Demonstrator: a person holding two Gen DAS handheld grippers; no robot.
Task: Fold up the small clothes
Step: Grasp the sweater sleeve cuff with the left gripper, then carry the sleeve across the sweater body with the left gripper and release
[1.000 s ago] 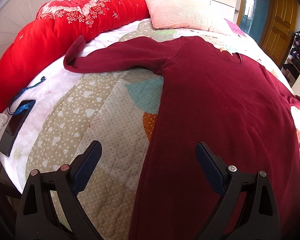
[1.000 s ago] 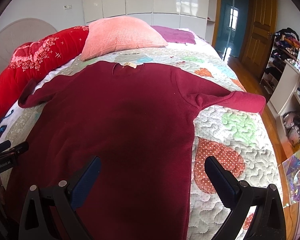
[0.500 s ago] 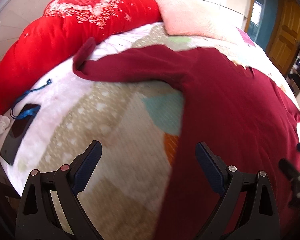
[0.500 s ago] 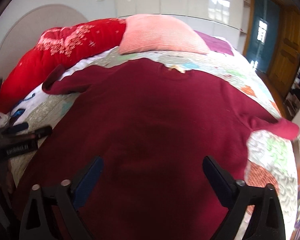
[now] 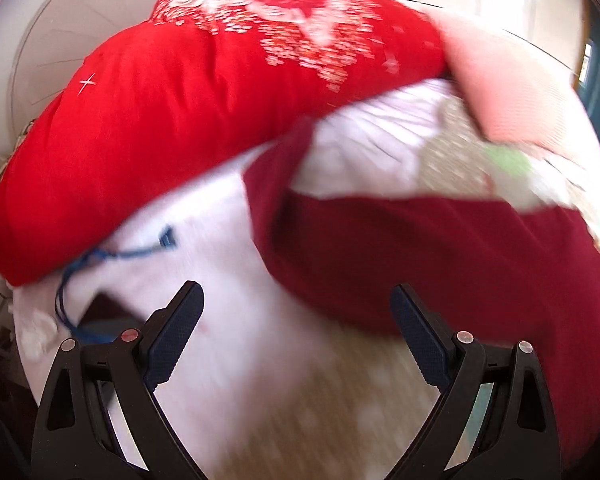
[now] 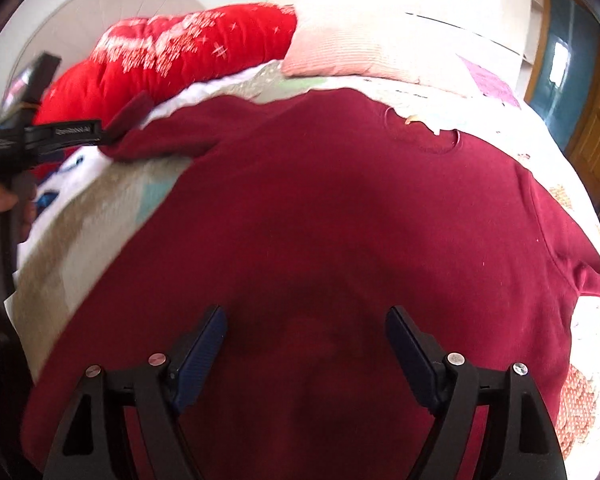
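Right gripper (image 6: 306, 338): jaws apart, just been closing, nothing clamped; it hangs above the lower body of the maroon sweater (image 6: 340, 216). Left gripper (image 5: 296, 320): jaws apart and empty, above the white sheet (image 5: 236, 264) just beside the sweater's sleeve cuff (image 5: 268, 200). The sweater lies flat on the bed's quilt (image 6: 100, 208), sleeves spread, neck label (image 6: 418, 120) unreadable. White lettering on the left gripper's side is blurred beyond reading. Beyond lie a red bolster (image 5: 160, 112) and a pink pillow (image 6: 356, 52).
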